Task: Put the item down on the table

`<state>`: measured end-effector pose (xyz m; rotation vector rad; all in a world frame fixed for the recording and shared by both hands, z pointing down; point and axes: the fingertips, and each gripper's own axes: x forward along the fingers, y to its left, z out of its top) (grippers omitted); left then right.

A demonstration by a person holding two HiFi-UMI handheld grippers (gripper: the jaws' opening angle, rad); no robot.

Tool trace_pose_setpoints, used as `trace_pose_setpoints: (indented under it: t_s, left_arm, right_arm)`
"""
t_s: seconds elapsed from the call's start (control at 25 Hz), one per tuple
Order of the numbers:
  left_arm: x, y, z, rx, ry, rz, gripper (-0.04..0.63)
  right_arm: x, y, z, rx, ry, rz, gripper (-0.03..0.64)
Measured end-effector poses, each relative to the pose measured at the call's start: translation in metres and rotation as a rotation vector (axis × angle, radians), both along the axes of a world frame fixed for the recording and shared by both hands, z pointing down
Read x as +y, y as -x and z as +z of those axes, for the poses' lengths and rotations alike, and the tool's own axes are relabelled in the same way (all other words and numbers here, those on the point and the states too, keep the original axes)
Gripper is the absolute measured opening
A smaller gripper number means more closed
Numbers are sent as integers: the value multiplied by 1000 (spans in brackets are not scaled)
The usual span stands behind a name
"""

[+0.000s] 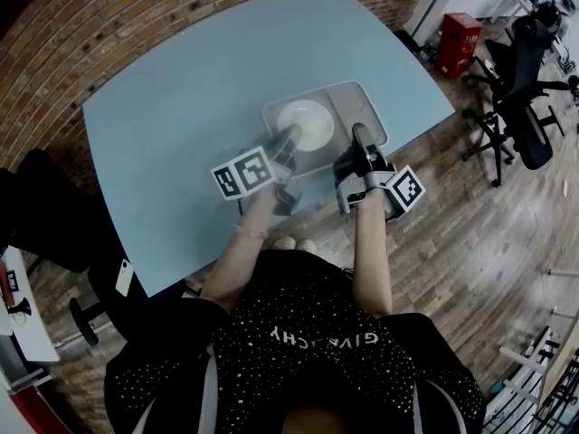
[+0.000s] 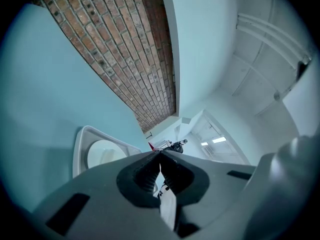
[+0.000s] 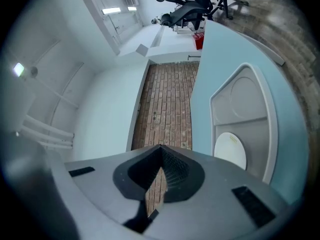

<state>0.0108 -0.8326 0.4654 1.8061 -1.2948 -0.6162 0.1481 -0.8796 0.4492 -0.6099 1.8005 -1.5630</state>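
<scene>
Tray (image 1: 351, 105) rests on the table (image 1: 172, 116), so we judge it delivered; our left tongs (image 1: 291, 137) and right tongs (image 1: 358, 136), clenched empty, need only back away.

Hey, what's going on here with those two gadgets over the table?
A person holds a clamp-like tool in each hand above a blue table. A grey tray with a white plate in it rests on the table, near the person's edge. The left gripper and the right gripper hang over the tray, both with jaws shut and nothing between them, so the tray looks already set down.
</scene>
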Motion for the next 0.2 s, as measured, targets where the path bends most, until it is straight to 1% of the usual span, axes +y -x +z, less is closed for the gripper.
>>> trace_pose_setpoints:
  t_s: [0.2]
  left_arm:
    - [5,5,6,-9,15,-9,12]
  right_arm:
    - [6,5,2,2,-2,-11,12]
